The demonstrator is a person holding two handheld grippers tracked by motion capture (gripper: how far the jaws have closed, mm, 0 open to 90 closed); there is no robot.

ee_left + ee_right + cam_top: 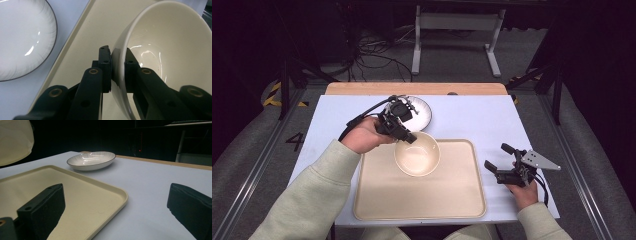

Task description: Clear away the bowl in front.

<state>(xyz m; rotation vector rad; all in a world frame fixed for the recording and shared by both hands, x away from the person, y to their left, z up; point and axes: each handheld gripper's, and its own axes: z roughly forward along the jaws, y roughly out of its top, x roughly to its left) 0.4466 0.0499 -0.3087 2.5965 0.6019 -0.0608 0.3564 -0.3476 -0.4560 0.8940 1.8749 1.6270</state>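
**High view: left gripper pinching the bowl over the tray**

I am holding the round cream ceramic bowl [417,154] by its rim with my left gripper [404,131], one jaw inside the wall and one outside. The bowl is tilting above the far part of the beige rectangular plastic tray [422,200]. My right gripper [500,162] is resting just right of the tray, jaws spread around nothing. The white dark-rimmed plate [422,112] is sitting beyond the tray.

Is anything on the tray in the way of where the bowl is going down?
No. The left claw pinches the bowl by its rim above the tray, whose visible surface is bare. The plate sits off the tray, on the table behind it.
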